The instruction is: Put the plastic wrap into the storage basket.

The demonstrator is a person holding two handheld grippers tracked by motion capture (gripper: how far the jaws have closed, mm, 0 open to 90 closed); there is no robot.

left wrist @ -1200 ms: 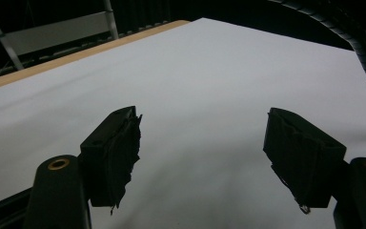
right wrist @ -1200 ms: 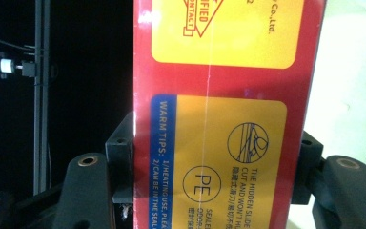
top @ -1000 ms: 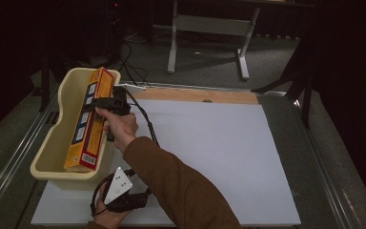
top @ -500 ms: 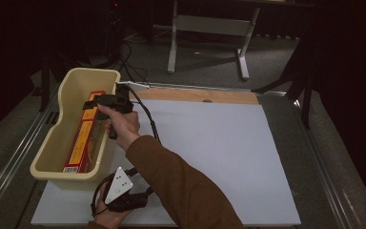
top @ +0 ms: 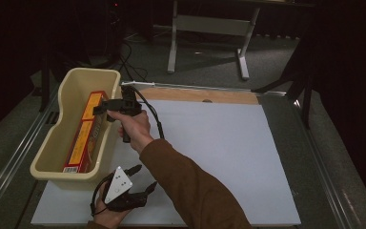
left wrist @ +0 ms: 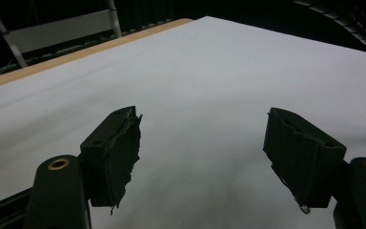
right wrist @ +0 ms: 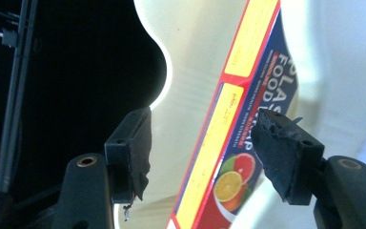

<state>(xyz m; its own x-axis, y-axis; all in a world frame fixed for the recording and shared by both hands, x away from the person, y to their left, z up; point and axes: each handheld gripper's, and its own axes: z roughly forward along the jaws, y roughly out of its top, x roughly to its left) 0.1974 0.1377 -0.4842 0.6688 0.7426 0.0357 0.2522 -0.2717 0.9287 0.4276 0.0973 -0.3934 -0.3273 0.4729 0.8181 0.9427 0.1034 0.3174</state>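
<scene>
Evidently the long box of plastic food wrap (top: 83,136) lay flat in the cream plastic tub (top: 52,143) at the left edge of the white worktop (top: 219,157), one end toward the tub's near wall. The right tongs (top: 100,110) hung over the tub's right rim, jaws spread wide with nothing between the pads; in the right gripper view the box (right wrist: 228,143) sat beyond the jaws, apart from both. The left tongs (top: 143,179) rested low near the front of the worktop, jaws also standing apart and empty.

The step in hand looked like letting go after setting the box in the tub. To finish it well, the right tongs would best lift straight up and away from the tub with the jaws kept wide, so neither pad snagged the box's edge or nudged the tub's thin wall. The trailing cable (top: 155,121) ought to stay clear of the rim. The left tongs could simply wait where they were.
</scene>
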